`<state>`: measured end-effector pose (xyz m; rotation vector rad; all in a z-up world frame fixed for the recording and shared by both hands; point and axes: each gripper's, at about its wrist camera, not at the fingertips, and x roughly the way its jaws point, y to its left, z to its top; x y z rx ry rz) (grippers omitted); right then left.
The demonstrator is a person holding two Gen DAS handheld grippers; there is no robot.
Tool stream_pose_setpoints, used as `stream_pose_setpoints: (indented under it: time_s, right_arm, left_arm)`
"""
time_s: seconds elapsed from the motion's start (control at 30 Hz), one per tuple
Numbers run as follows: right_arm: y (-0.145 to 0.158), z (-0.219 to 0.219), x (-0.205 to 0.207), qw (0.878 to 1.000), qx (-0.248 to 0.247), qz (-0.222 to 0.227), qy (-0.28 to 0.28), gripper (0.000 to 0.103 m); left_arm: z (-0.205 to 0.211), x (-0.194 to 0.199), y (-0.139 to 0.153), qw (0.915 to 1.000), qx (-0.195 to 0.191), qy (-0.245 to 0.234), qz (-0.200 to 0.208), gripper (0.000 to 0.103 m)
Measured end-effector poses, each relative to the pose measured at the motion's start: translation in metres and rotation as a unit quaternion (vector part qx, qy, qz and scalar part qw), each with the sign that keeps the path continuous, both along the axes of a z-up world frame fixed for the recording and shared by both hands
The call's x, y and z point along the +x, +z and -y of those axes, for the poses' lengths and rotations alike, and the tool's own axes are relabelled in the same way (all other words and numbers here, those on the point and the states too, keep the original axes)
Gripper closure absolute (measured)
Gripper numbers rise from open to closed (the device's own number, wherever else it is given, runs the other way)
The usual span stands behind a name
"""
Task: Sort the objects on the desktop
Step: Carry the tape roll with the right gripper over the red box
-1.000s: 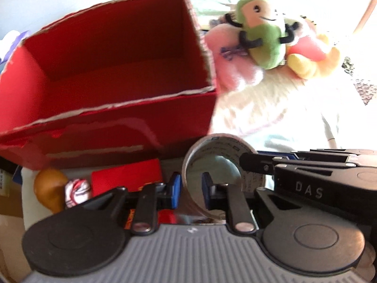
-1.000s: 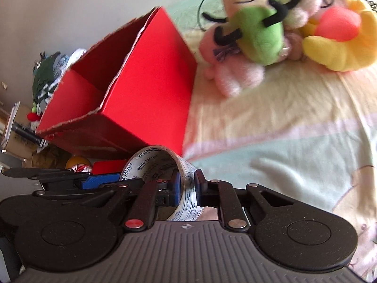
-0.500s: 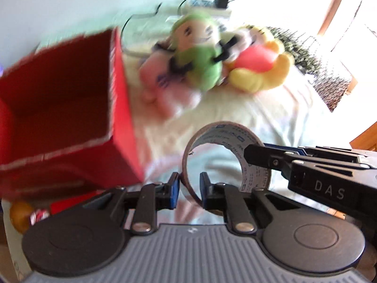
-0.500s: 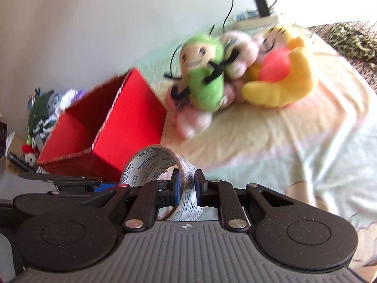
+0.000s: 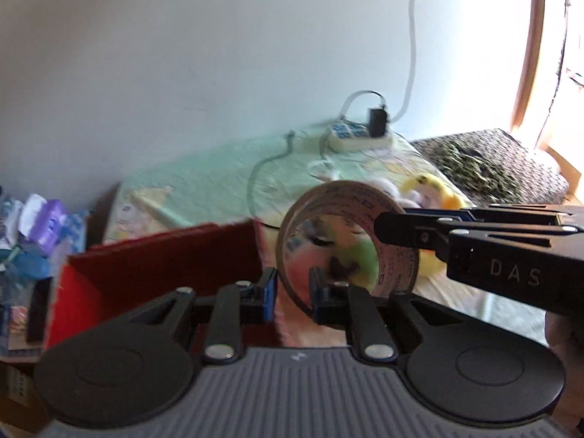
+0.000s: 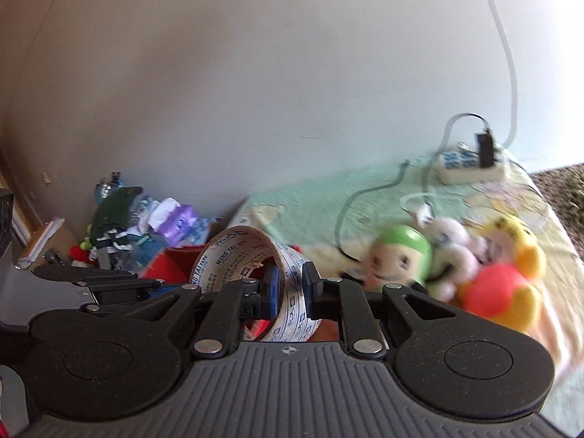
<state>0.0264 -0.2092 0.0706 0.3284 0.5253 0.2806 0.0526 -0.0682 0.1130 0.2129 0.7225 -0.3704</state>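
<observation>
A roll of printed packing tape (image 5: 396,266) hangs in the air above the bed, held from two sides. My left gripper (image 5: 292,294) is shut on its near-left wall. My right gripper (image 6: 291,290) is shut on the opposite wall of the tape roll (image 6: 233,252), and its black body reaches in from the right in the left wrist view. The open red cardboard box (image 5: 164,266) sits below and left of the roll; only its top corner (image 6: 171,266) shows in the right wrist view. Motion blur softens both views.
Plush toys lie on the bedsheet to the right: a green one (image 6: 401,255) and a yellow-and-red one (image 6: 511,292). A power strip (image 5: 359,137) with a plugged charger and cables sits by the wall. Bags and packets (image 6: 146,222) are piled left of the box.
Both grippers have risen and tilted upward with the tape roll between them. The red box and the plush toys have dropped low in both views, and the wall now fills the upper part.
</observation>
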Motion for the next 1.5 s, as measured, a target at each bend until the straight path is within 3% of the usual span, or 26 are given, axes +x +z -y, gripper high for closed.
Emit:
stream_pose_setpoints:
  time_s: [0.13,0.23,0.4,0.53,0.73,0.97,1.17,1.5]
  right_arm:
    - [0.004,-0.041,0.033,0.999,-0.012,0.005,0.031,0.088]
    - [-0.005,-0.074,0.063,0.998,-0.015,-0.023,0.049,0.088]
    - [-0.038,-0.119,0.111,0.993,-0.014,-0.099,0.058,0.088]
    - [-0.065,-0.147,0.141,0.985,-0.015,-0.161,0.053,0.089]
    - [-0.093,-0.172,0.167,0.972,-0.036,-0.228,0.038,0.09]
    - [-0.108,-0.181,0.185,0.959,-0.044,-0.28,0.012,0.091]
    - [-0.122,-0.179,0.196,0.947,-0.009,-0.321,-0.012,0.091]
    - [-0.131,-0.191,0.209,0.944,0.06,-0.326,0.002,0.087]
  left_arm:
    - [-0.044,0.032,0.004,0.9995,0.009,0.028,0.003,0.09]
    - [-0.078,0.057,-0.005,0.9984,0.02,0.051,-0.015,0.09]
    - [-0.116,0.099,-0.053,0.9938,0.04,0.064,-0.081,0.09]
    - [-0.137,0.121,-0.086,0.9901,0.063,0.059,-0.111,0.09]
    - [-0.162,0.147,-0.119,0.9838,0.06,0.052,-0.161,0.089]
    - [-0.178,0.149,-0.118,0.9858,0.058,0.036,-0.154,0.08]
    - [-0.192,0.138,-0.109,0.9887,0.043,0.013,-0.143,0.08]
    - [-0.198,0.135,-0.111,0.988,0.028,-0.009,-0.152,0.08]
